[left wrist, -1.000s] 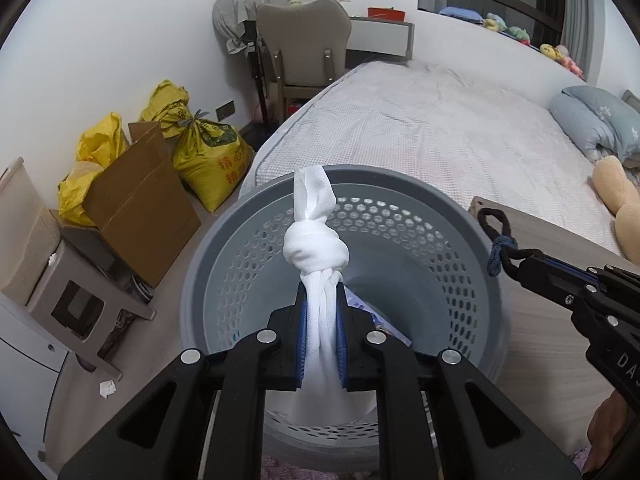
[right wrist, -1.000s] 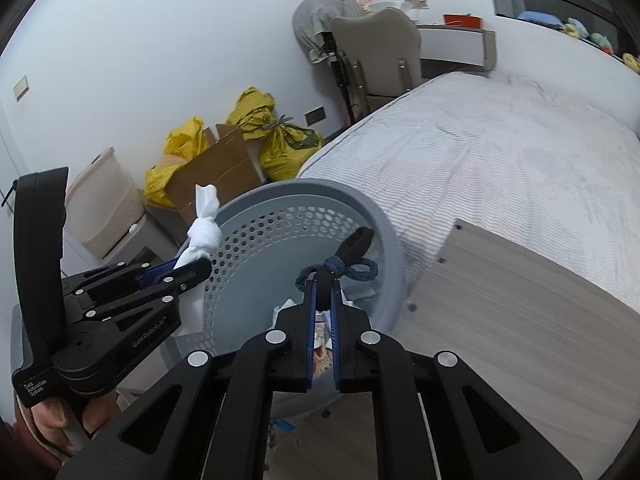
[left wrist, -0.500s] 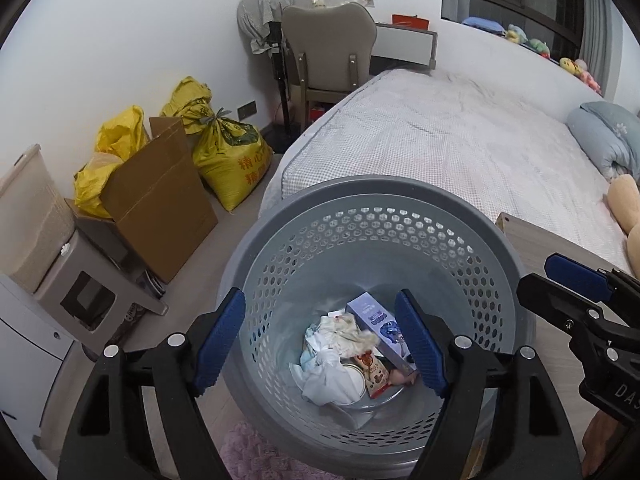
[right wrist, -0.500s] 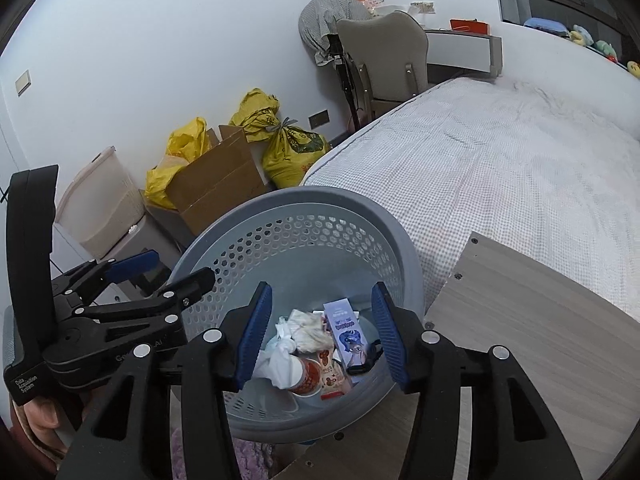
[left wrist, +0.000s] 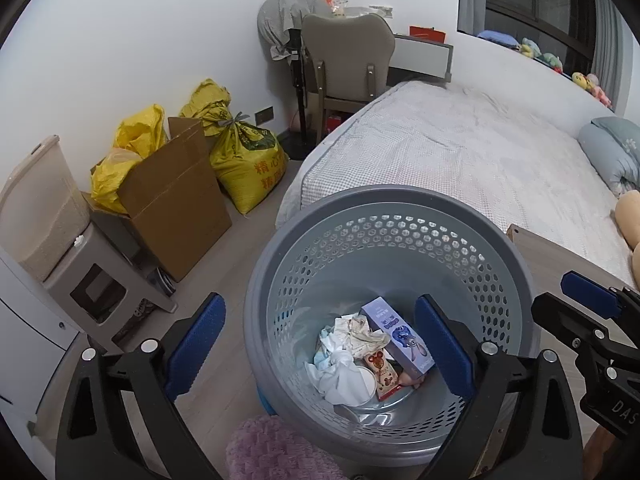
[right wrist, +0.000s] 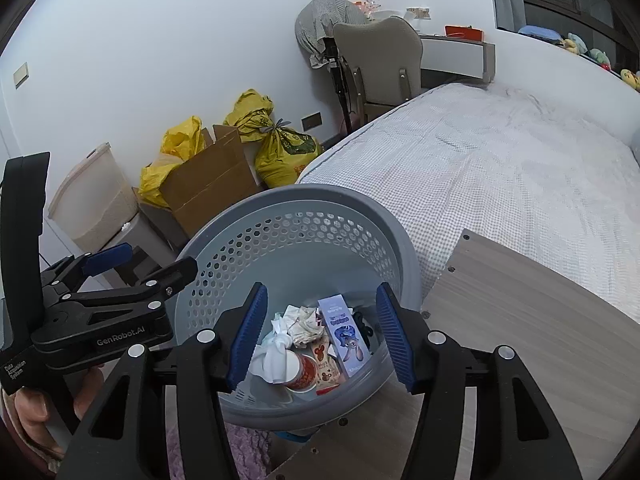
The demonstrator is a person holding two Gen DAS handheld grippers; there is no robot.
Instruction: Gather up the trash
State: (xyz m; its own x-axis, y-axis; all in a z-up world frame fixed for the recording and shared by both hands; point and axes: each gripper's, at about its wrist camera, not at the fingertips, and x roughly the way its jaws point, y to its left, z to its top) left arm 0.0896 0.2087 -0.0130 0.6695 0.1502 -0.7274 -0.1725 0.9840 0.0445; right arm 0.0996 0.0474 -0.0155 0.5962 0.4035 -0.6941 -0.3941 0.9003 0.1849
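While both grippers are hanging over the grey perforated basket (left wrist: 384,216), the release step is finishing, and the fingers are the thing to watch. The left gripper (left wrist: 320,344) is opening – its blue pads are spreading very wide, and nothing is lying between them. The right gripper (right wrist: 320,332) is opening too, about half spread, likewise holding nothing. Below and beyond both sets of fingers the trash is lying on the basket floor: a white knotted cloth (left wrist: 340,376), crumpled paper (left wrist: 360,330), a lilac carton (left wrist: 396,336), a red-printed wrapper (left wrist: 382,372) and, beside the carton, a dark looped cord (right wrist: 366,330).

To finish well, the operator should be letting both sets of fingers open fully before lifting – and lifting straight up, keeping the tips off the rim. The wooden bench (right wrist: 520,320) beyond the right fingers is showing no further litter.
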